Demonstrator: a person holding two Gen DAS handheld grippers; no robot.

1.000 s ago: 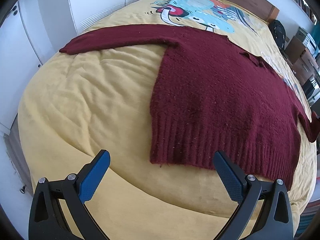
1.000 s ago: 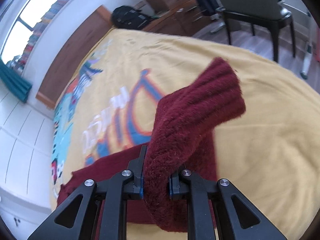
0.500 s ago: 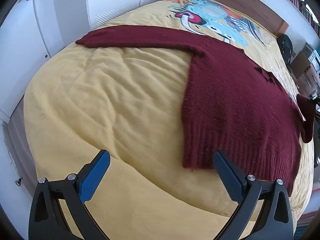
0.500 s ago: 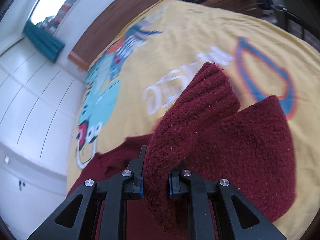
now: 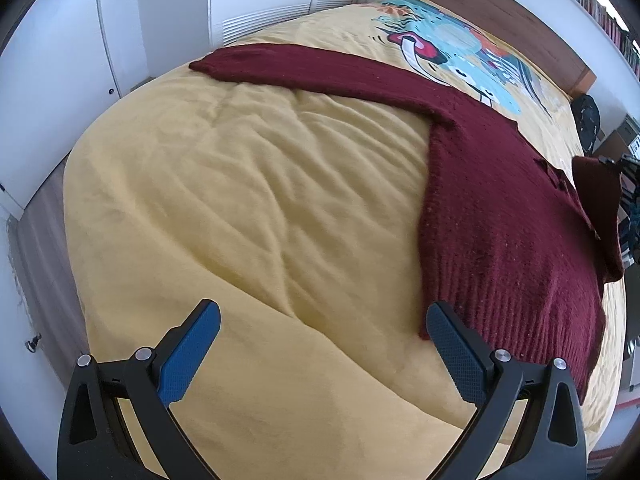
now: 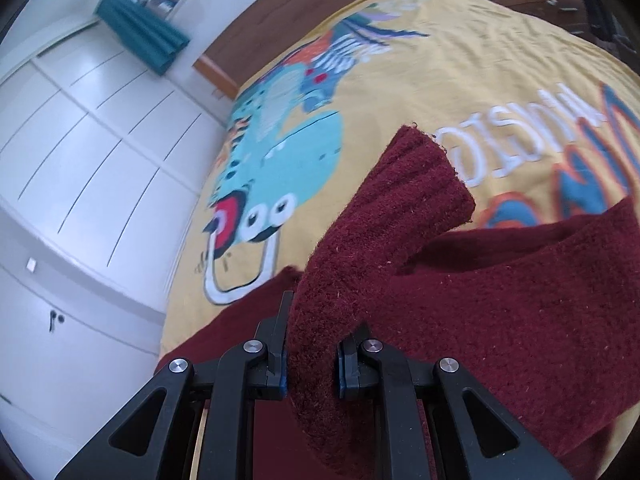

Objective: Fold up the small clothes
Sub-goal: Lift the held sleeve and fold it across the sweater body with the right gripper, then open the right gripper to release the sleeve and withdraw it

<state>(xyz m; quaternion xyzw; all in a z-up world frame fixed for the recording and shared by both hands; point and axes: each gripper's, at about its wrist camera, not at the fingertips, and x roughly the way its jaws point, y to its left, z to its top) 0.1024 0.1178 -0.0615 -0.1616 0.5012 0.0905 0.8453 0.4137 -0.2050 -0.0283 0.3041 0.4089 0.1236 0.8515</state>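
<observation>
My right hand-held gripper (image 6: 310,354) is clamped on the cuff of the dark red sweater (image 5: 500,216), lifting that sleeve (image 6: 400,216) over the sweater's body. The sweater lies spread on the bed's yellow cover (image 5: 240,208), its other sleeve stretched far left. My left hand-held gripper (image 5: 320,332) hangs open over bare cover beside the near hem. White cupboards (image 6: 80,160) stand left; a wooden headboard (image 5: 500,12) stands beyond.

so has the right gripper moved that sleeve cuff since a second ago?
Yes. The right gripper, shut on the sleeve cuff, has carried it from over bare yellow bedspread inward, over the sweater body.
</observation>
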